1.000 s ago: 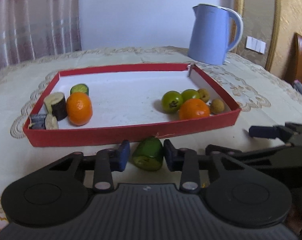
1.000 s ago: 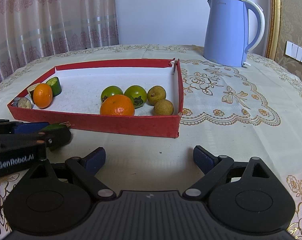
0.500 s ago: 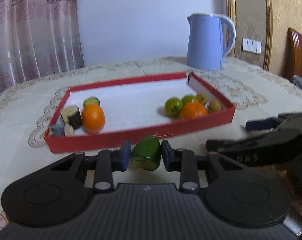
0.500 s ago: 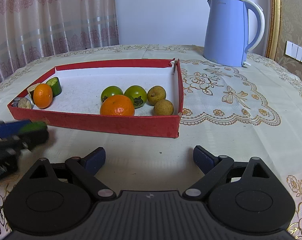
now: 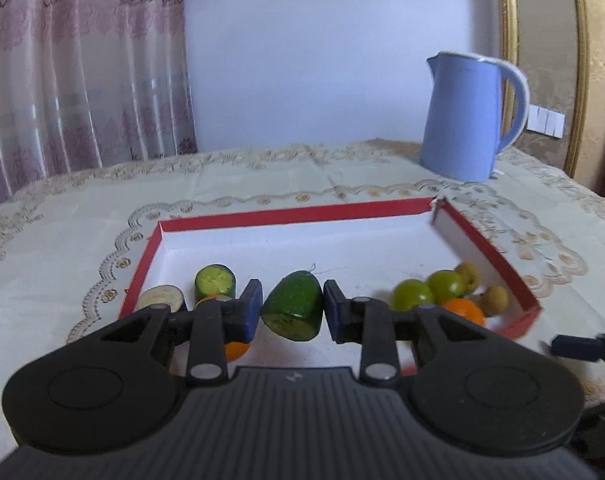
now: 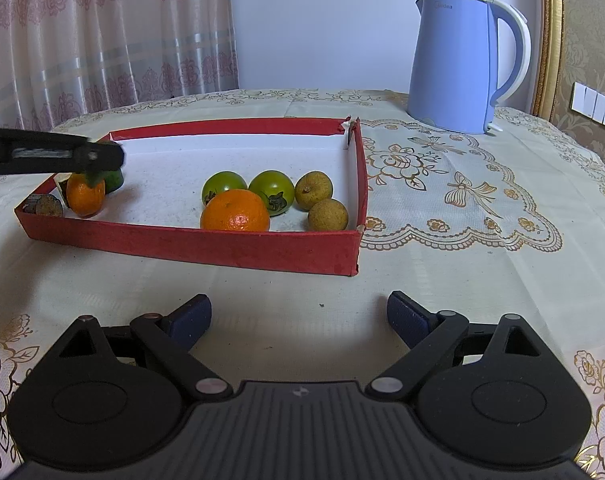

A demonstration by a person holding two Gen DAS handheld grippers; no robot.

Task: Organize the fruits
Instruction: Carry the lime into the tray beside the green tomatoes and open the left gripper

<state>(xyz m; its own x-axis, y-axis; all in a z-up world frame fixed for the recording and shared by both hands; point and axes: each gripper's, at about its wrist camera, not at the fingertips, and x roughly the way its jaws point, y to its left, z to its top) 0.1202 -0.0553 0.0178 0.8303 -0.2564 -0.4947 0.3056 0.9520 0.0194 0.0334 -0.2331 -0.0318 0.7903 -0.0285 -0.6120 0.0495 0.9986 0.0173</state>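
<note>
Left gripper point(image 5: 291, 312): jaws narrow, both blue pads clamped on the green cucumber piece point(image 5: 293, 305).
Cucumber piece: held in the air above the left end of the red tray point(image 6: 190, 242).
Right gripper point(image 6: 298, 316): jaws wide apart, nothing between them; over the tablecloth point(image 6: 442, 256) in front of the tray.

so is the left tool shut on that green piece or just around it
Shut on it: the left tool's pads press both sides of the green piece, held above the tray.
</note>
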